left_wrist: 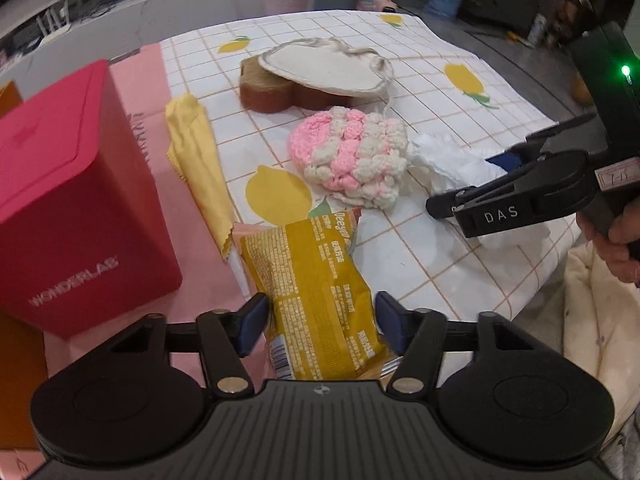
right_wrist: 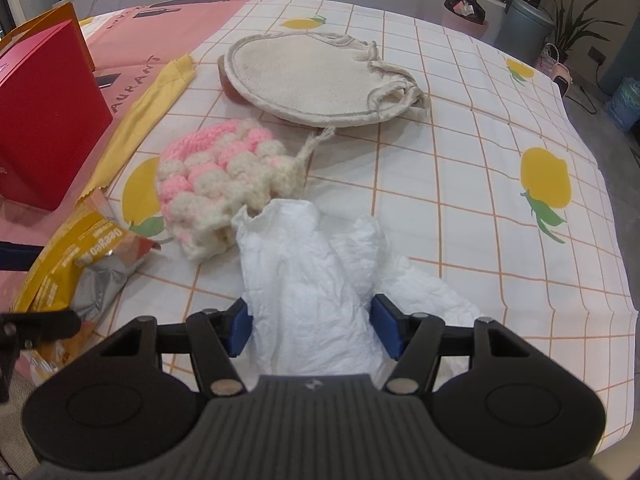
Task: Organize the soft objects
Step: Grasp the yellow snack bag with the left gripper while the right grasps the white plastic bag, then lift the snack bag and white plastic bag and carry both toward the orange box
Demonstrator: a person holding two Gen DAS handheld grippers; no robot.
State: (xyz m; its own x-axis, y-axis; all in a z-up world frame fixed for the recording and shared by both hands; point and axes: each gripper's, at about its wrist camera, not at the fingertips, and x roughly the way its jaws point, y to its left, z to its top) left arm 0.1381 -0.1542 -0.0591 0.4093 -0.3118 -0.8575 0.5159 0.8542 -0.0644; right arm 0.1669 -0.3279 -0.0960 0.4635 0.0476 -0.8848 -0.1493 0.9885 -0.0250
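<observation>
Soft even indoor light from above, faint shadows on the tablecloth (right_wrist: 460,184), strong fisheye bending and dark vignette at corners, motion blur on the red box (left_wrist: 80,200), green LED (left_wrist: 625,69) glowing, background hazy.

I am seeing open tablecloth (right_wrist: 472,184) stretching across the right and far right, with nothing lying there to block a pass. The middle is crowding up: the knitted pouch (right_wrist: 216,176) is touching the white plastic bag (right_wrist: 304,276), and the cream mitt (right_wrist: 316,80) is lying just beyond. On the left, the red box (left_wrist: 76,200) is standing tall as a wall, with the yellow cloth (left_wrist: 200,168) and snack packet (left_wrist: 320,300) filling the lane beside it.
</observation>
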